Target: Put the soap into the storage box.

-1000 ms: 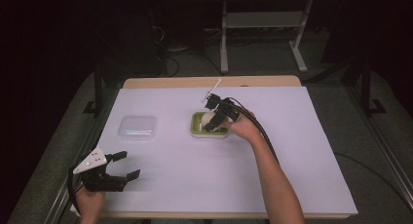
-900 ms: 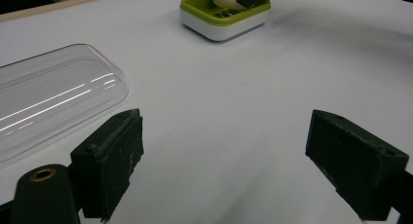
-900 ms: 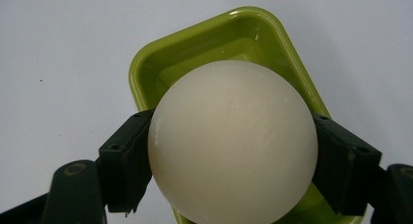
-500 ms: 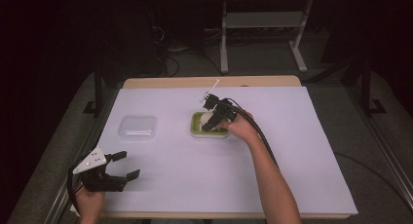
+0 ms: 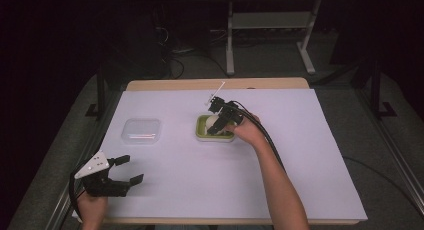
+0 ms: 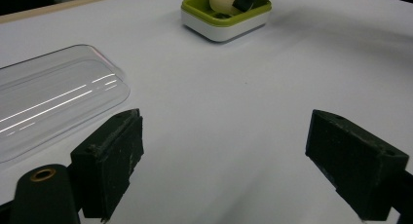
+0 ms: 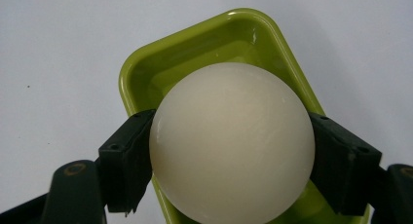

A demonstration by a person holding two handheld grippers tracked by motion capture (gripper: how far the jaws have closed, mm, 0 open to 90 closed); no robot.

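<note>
Little has moved since the earlier frames: the right gripper stays over the green tray and the left gripper keeps its place at the lower left of the high view. That left gripper has its jaws spread wide, holding nothing, just above the white table cover. A clear plastic lid lies left of centre, apart from the tray. At centre, the right gripper pinches a cream-white ball between both jaws, over the tray.
</note>
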